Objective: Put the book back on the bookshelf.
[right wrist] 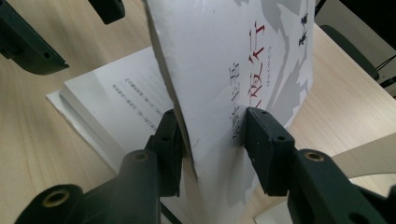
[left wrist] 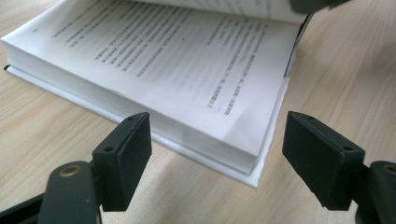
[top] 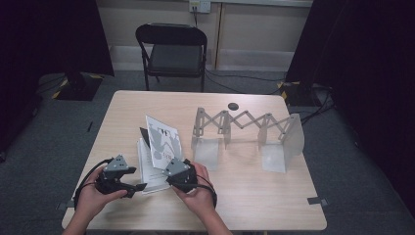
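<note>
One book point(top: 157, 152), one folding rack point(top: 247, 134), one chair point(top: 172, 51), one table point(top: 264, 200).

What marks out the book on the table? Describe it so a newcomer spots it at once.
Start at the light wooden table. At the near left, between the two hand-held grippers, lies the book, left of the grey accordion rack. It is the only printed thing there: white pages open flat, its white cover with grey shapes and red lettering lifted upright in the right gripper.

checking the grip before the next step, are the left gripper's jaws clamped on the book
No, the left gripper has its jaws standing apart on either side of the book's near corner, with clear gaps between each jaw and the pages.
</note>
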The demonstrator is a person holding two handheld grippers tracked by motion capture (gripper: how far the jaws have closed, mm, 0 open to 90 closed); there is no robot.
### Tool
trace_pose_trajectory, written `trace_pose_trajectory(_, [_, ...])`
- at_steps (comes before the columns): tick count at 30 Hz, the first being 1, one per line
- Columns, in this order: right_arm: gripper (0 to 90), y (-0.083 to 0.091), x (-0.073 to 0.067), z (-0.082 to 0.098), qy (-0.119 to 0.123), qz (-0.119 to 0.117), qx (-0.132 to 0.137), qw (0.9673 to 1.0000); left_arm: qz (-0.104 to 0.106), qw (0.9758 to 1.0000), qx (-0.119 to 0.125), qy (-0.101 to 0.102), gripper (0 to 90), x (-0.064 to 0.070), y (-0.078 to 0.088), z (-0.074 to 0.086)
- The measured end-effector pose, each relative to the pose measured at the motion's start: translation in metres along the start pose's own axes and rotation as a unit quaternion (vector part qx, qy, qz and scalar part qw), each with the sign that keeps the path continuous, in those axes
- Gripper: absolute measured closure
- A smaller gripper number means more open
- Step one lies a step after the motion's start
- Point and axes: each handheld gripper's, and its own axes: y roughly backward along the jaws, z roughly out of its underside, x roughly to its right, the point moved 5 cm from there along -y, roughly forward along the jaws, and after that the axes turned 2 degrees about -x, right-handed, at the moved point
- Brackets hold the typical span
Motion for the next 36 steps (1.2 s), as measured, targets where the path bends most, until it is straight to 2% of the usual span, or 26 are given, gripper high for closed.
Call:
trace_pose_trajectory(3, [60.7, 0.003, 0.004, -0.002, -0.005, 0.001, -0.004, 1.0, -0.003, 1.0, -0.002, -0.008, 23.4, -0.002, -0.002, 0.003])
trace_pose_trajectory(5, [61.4, 0.005, 0.007, -0.003, -0.01, 0.001, -0.005, 0.9999, -0.006, 0.9999, 0.005, -0.013, 23.5, -0.004, -0.003, 0.004])
trace_pose_trajectory(8, [62.8, 0.009, 0.011, -0.006, -0.016, 0.005, -0.009, 0.9998, -0.011, 0.9999, 0.0, -0.014, 23.3, -0.007, -0.005, 0.009])
trace_pose_trajectory(9, [63.3, 0.01, 0.013, -0.007, -0.017, 0.007, -0.011, 0.9998, -0.014, 0.9997, -0.005, -0.021, 23.3, -0.009, -0.005, 0.01])
trace_pose_trajectory(10, [63.8, 0.012, 0.014, -0.009, -0.018, 0.009, -0.013, 0.9997, -0.013, 0.9998, -0.005, -0.014, 23.3, -0.009, -0.005, 0.011])
trace_pose_trajectory(14, [65.1, 0.018, 0.019, -0.015, -0.018, 0.013, -0.022, 0.9995, -0.012, 0.9998, -0.009, -0.01, 23.0, -0.011, -0.006, 0.014])
trace_pose_trajectory(17, [65.1, 0.02, 0.018, -0.02, -0.02, 0.008, -0.03, 0.9993, -0.012, 0.9996, -0.02, -0.014, 21.1, -0.01, -0.01, 0.015])
trace_pose_trajectory(20, [65.4, 0.022, 0.02, -0.022, -0.019, 0.006, -0.041, 0.999, -0.009, 0.9999, -0.012, -0.008, 19.5, -0.01, -0.01, 0.015])
trace_pose_trajectory(22, [65.8, 0.023, 0.023, -0.023, -0.028, 0.005, -0.044, 0.9986, -0.01, 0.9998, -0.015, -0.013, 20.1, -0.01, -0.009, 0.016])
trace_pose_trajectory(24, [66.1, 0.025, 0.027, -0.026, -0.029, 0.004, -0.048, 0.9984, -0.009, 0.9998, -0.014, -0.008, 20.2, -0.01, -0.008, 0.016])
trace_pose_trajectory(26, [66.3, 0.026, 0.029, -0.029, -0.03, 0.003, -0.053, 0.9981, -0.014, 0.9995, -0.022, -0.018, 20.4, -0.01, -0.01, 0.018])
trace_pose_trajectory(28, [66.6, 0.027, 0.031, -0.032, -0.031, 0.002, -0.058, 0.9978, -0.011, 0.9992, -0.036, -0.015, 20.9, -0.01, -0.014, 0.022])
trace_pose_trajectory(30, [66.6, 0.027, 0.033, -0.036, -0.033, 0.0, -0.059, 0.9977, -0.015, 0.9987, -0.043, -0.022, 20.9, -0.009, -0.019, 0.024])
trace_pose_trajectory(32, [66.6, 0.027, 0.034, -0.038, -0.035, -0.003, -0.06, 0.9976, -0.016, 0.9992, -0.034, -0.015, 19.9, -0.008, -0.023, 0.021])
trace_pose_trajectory(36, [66.4, 0.028, 0.034, -0.039, -0.042, -0.005, -0.06, 0.9973, -0.025, 0.9993, -0.019, -0.023, 21.1, -0.006, -0.03, 0.014])
